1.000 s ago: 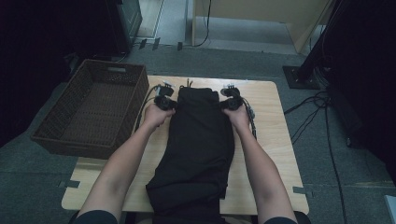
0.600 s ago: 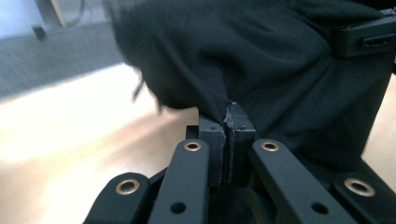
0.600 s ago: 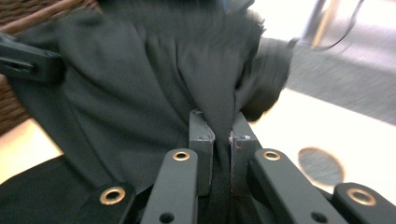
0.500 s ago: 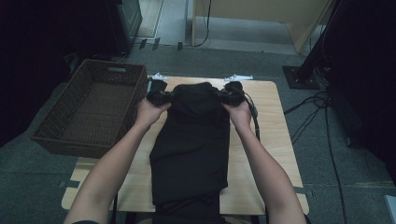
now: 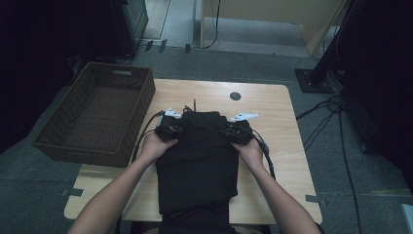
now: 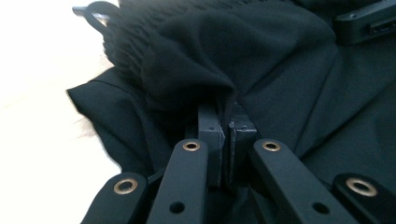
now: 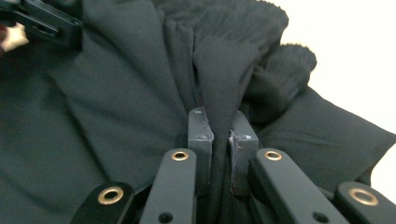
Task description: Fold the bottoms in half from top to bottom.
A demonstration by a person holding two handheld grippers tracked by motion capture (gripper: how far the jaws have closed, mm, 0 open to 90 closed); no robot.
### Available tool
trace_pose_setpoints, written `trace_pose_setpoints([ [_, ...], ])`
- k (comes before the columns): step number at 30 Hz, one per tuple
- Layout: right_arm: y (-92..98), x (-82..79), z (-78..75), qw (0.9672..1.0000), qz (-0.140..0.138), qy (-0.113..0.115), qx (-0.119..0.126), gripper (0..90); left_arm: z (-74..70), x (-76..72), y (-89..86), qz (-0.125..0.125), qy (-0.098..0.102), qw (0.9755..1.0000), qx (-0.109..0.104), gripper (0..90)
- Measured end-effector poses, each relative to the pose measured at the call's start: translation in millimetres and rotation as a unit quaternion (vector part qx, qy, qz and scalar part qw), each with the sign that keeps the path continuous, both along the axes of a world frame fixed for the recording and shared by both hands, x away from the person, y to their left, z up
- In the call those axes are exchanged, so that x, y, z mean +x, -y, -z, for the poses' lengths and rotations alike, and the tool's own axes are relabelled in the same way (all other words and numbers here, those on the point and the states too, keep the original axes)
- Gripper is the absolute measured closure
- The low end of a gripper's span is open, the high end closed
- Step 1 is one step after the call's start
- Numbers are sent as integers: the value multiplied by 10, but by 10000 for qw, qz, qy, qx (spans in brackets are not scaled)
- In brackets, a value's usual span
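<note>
Leftmost, a brown wicker basket [image 5: 97, 114] sits at the wooden table's [image 5: 277, 126] left edge. Just beside it, the left gripper [image 5: 169, 131] is clamped on the left corner of a folded black garment [image 5: 199, 161], its pads [image 6: 211, 130] pinching a bunch of the cloth. That garment lies mid-table, its near end hanging over the front edge. Opposite, the right gripper [image 5: 238, 132] likewise pinches the garment's right corner, a fold caught between its pads [image 7: 200, 128].

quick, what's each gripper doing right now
Left gripper: shut on the black fabric garment.
Right gripper: shut on a fold of that black fabric garment.
</note>
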State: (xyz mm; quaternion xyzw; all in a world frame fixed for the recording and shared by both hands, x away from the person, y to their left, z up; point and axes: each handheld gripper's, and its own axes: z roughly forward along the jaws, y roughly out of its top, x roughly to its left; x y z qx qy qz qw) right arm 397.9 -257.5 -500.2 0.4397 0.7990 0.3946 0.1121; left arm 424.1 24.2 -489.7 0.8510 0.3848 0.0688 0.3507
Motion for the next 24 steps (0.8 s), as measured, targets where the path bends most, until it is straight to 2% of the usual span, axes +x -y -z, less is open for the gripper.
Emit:
trace_pose_setpoints([
  [2,12,75,76,10000,-11,-65,-59,831,42,88,54,-49,-30,10000,66,872],
  [4,31,169,108,9999,94,36,-8,830,57,140,79,-84,-33,9999,99,871],
  [5,38,229,114,9999,115,109,-56,827,87,258,126,-159,-24,9998,127,871],
  [8,35,414,123,9993,203,250,-188,820,115,439,187,-314,11,9994,140,863],
  [10,31,531,137,9985,304,373,-250,819,133,557,199,-488,17,9988,73,848],
  [12,16,631,146,9970,328,564,-423,811,142,664,209,-682,14,9977,20,815],
  [16,-98,803,112,9922,540,692,-885,782,80,824,328,-787,139,9952,565,818],
  [17,-119,836,104,9922,607,655,-873,794,58,842,357,-801,121,9945,660,864],
  [18,-126,864,82,9932,700,510,-779,821,35,851,368,-810,134,9944,671,877],
  [19,-118,891,48,9941,793,385,-639,833,1,850,360,-850,175,9948,539,886],
  [21,-72,917,-73,9946,975,278,-242,842,-120,845,293,-903,305,9953,194,890],
  [22,-36,910,-152,9937,1047,391,-77,842,-202,842,249,-941,338,9950,-53,891],
  [23,-2,902,-240,9933,1074,428,50,843,-289,824,204,-922,351,9946,-314,891],
  [24,37,886,-334,9929,1088,411,242,843,-375,784,166,-866,395,9943,-480,891],
])
